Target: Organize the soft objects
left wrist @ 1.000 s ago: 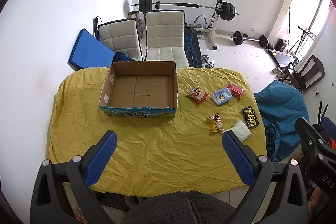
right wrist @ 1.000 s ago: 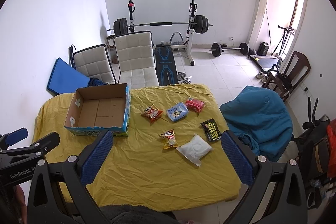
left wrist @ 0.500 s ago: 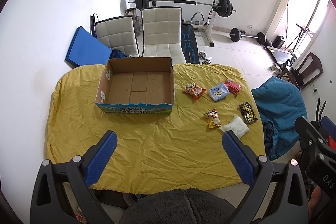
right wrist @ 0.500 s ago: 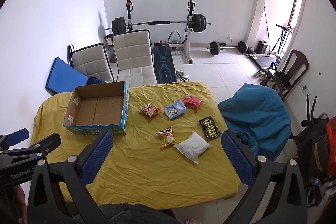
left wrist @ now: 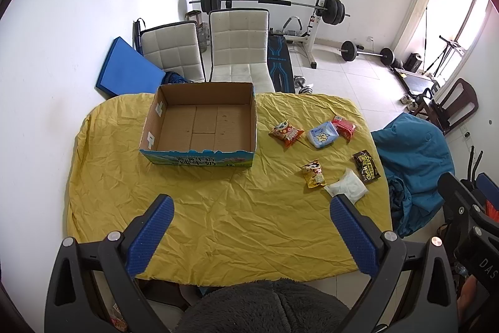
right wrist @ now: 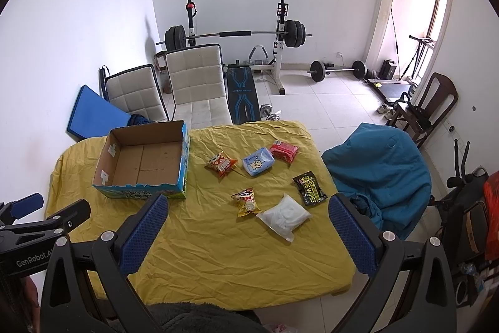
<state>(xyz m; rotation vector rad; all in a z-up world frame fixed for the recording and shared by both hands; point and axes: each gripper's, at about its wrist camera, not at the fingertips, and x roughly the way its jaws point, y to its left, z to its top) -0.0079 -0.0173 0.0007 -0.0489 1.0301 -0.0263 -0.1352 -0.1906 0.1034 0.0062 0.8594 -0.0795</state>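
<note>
An open, empty cardboard box [left wrist: 202, 130] [right wrist: 142, 164] sits on the yellow-clothed table [left wrist: 218, 208] [right wrist: 218, 239]. Right of it lie several soft packets: an orange snack bag [left wrist: 285, 133] [right wrist: 220, 163], a light blue pack [left wrist: 322, 134] [right wrist: 258, 161], a red pack [left wrist: 343, 127] [right wrist: 283, 150], a yellow snack bag [left wrist: 312, 173] [right wrist: 246, 201], a white pouch [left wrist: 346, 189] [right wrist: 284, 217] and a black wipes pack [left wrist: 366, 166] [right wrist: 310, 188]. My left gripper [left wrist: 251, 234] and right gripper [right wrist: 246, 234] are open and empty, held high above the table's near edge.
Two white chairs [left wrist: 237, 46] stand behind the table, with a blue mat [left wrist: 128, 74] against the wall. A weight bench and barbell [right wrist: 246, 58] stand at the back. A teal beanbag [right wrist: 380, 173] and a dark wooden chair [right wrist: 427, 105] are at the right.
Both grippers have drawn back and up a little from the table, so the box and packets look slightly farther. Nothing on the table has moved.
</note>
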